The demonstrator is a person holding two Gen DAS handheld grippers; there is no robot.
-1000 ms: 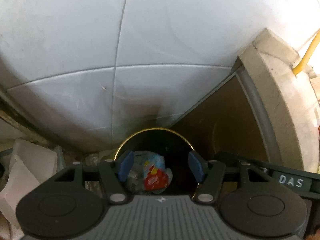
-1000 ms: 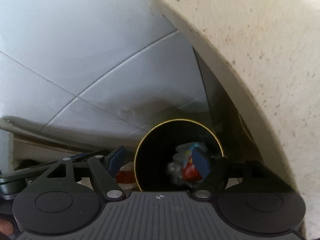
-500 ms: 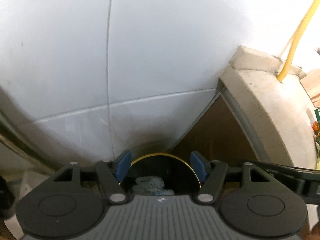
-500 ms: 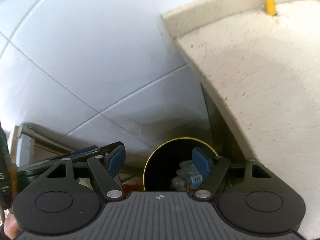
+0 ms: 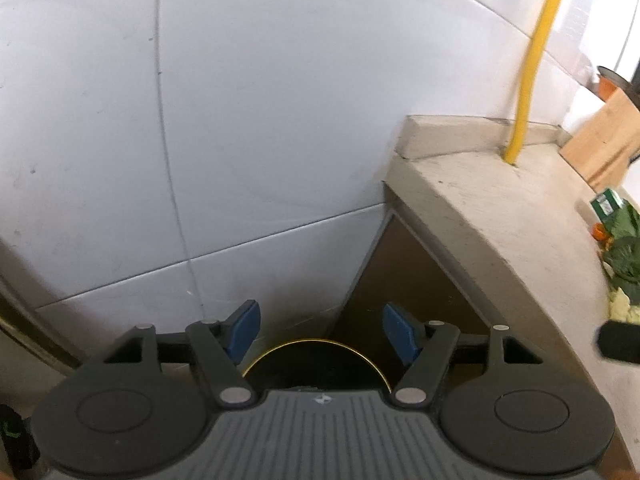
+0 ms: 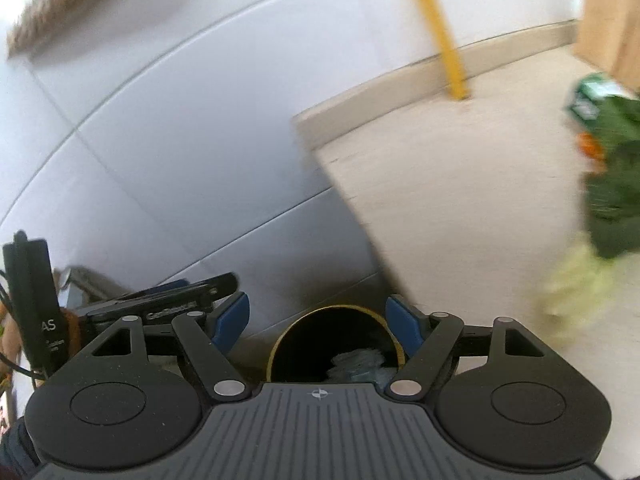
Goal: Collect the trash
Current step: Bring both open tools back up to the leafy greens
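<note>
Trash bin (image 6: 336,344) below | left claw (image 5: 322,332) opening, empty | right claw (image 6: 318,322) spread, empty

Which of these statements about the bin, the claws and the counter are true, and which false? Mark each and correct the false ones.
1. The bin has a gold rim. True.
2. The right claw grips a wrapper. False: nothing is between its blue pads.
3. A yellow pipe rises from the counter. True.
4. The bin is empty. False: crumpled trash lies inside it.
5. The left claw is clamped shut. False: its jaws are opening, with nothing between them.
6. Green leafy vegetables lie on the counter. True.
</note>
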